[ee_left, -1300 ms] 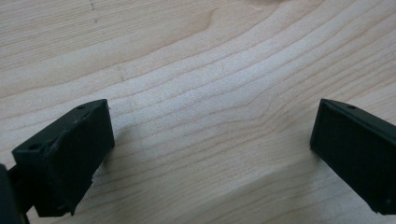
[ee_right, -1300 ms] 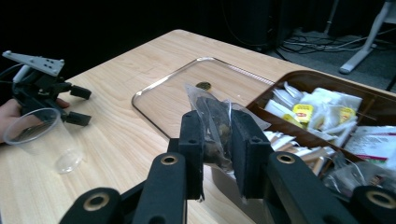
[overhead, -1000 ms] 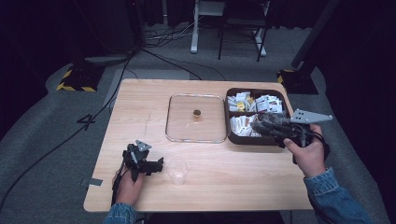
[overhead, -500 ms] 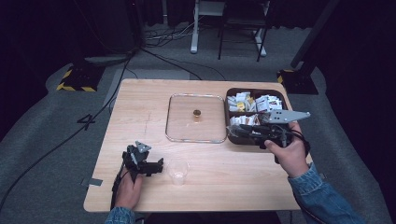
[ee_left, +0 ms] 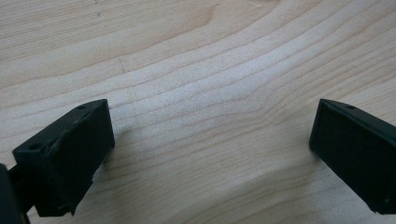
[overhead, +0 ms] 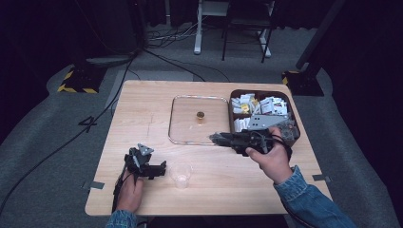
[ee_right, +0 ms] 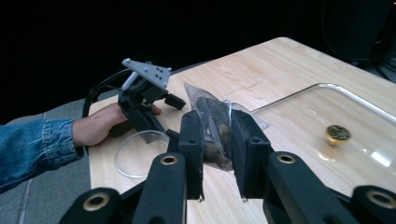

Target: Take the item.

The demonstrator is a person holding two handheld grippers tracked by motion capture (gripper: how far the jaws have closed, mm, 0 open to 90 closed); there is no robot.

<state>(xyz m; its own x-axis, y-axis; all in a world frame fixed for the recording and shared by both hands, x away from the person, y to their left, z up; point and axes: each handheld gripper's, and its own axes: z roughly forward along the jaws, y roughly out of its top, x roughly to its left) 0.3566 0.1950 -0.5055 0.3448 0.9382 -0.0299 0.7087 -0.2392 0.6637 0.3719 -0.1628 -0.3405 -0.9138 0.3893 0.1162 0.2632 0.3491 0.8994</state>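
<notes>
We begin with the right gripper [ee_right: 217,140]. Its two black jaws are pressed on a small clear packet [ee_right: 215,128] with something dark brown inside, and the packet stands up between the pads, with its upper corner rising above them. In the high view this gripper [overhead: 215,138] lies nearly level above the wood, and its tips point away from the brown box [overhead: 291,117] toward the left gripper. Just beyond its tips we see the near edge of the clear glass lid [overhead: 183,118], which lies flat with a small gold knob [overhead: 200,114] in its middle. Behind the right hand [overhead: 269,158], the brown box is full of white and yellow sachets.

The left gripper [overhead: 157,169] rests low on the table [overhead: 142,104], well apart from the right one. Its jaws are spread wide, and in the left gripper view [ee_left: 210,154] we see nothing between them except bare wood grain. Just beside its tips, toward the right gripper, stands a small clear cup [overhead: 181,174]. The left hand [overhead: 130,190] holds this gripper from behind.
</notes>
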